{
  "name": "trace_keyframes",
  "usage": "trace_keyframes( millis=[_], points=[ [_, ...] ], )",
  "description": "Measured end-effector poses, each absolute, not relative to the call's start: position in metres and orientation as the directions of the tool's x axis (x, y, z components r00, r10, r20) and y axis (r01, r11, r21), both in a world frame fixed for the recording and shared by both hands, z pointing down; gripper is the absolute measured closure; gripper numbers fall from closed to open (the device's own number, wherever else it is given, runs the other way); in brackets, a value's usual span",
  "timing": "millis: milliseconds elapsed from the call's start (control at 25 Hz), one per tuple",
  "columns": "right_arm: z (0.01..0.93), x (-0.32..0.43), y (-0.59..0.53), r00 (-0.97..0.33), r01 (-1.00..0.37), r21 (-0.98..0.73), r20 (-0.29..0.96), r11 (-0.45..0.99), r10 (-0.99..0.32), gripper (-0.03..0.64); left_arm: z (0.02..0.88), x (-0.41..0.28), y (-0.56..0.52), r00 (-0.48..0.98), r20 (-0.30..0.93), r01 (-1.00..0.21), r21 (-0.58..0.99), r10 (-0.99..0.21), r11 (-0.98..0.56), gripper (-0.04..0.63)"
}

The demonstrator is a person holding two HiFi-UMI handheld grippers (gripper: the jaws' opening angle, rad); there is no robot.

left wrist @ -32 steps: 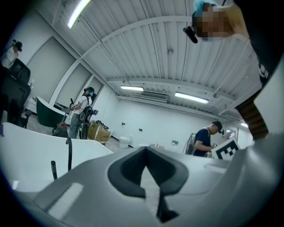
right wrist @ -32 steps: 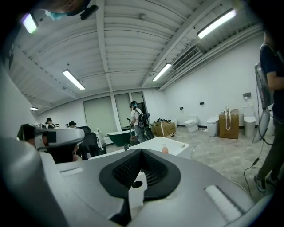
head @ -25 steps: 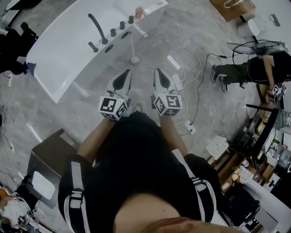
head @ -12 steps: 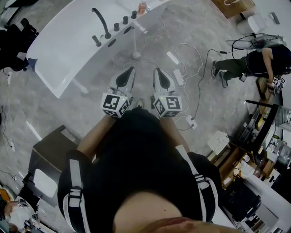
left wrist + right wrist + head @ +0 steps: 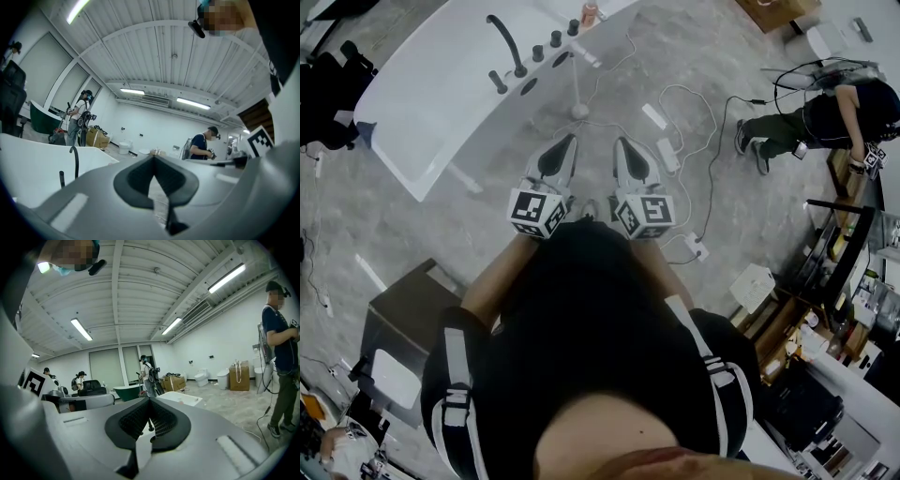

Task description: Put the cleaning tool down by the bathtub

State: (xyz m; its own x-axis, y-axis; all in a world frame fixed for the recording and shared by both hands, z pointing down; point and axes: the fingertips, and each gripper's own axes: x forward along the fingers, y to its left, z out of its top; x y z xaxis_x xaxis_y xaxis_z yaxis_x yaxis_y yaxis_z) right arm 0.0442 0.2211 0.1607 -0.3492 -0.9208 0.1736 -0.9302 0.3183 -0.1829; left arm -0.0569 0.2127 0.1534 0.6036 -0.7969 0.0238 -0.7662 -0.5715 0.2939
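On the grey floor (image 5: 487, 234), just beside the long side of the white bathtub (image 5: 431, 89), the cleaning tool (image 5: 578, 110) stands upright. It shows as a round pale base with a thin pale handle rising toward the tub's rim. Whether the base touches the tub wall cannot be told, and the kind of head it has is too small to make out.

The head view looks steeply down over the person's dark torso (image 5: 591, 319), which hides the floor directly below. The left gripper (image 5: 568, 141) and right gripper (image 5: 621, 142) are held side by side, pointing toward the tool but well short of it, and neither touches it.

In the left gripper view, the left gripper (image 5: 153, 158) has its dark pads pressed together at the tips with nothing between them. Its grey body covers the lower half of the picture, so the tool is hidden there. Only the tub's rim (image 5: 33, 157) and a black faucet (image 5: 75, 159) appear at the left.

In the right gripper view, the right gripper (image 5: 149, 401) is likewise pressed together and empty. Small dark shapes show in the slit below the tips, but they are too small to identify.

White cables (image 5: 689, 117) trail across the floor to the right of the tool. A second person (image 5: 811, 127) is cut off by the frame's upper right edge.
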Motion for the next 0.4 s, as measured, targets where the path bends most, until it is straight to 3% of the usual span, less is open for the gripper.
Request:
trace_keyframes(
  millis=[400],
  points=[
    [0.1582, 0.0366, 0.2269, -0.362, -0.928, -0.169, 0.185, 0.333, -0.914, 0.618, 0.1505, -0.0619, 0.2135, 0.602, 0.012, -0.763, 0.304, -0.799, -0.57, 0.588]
  ],
)
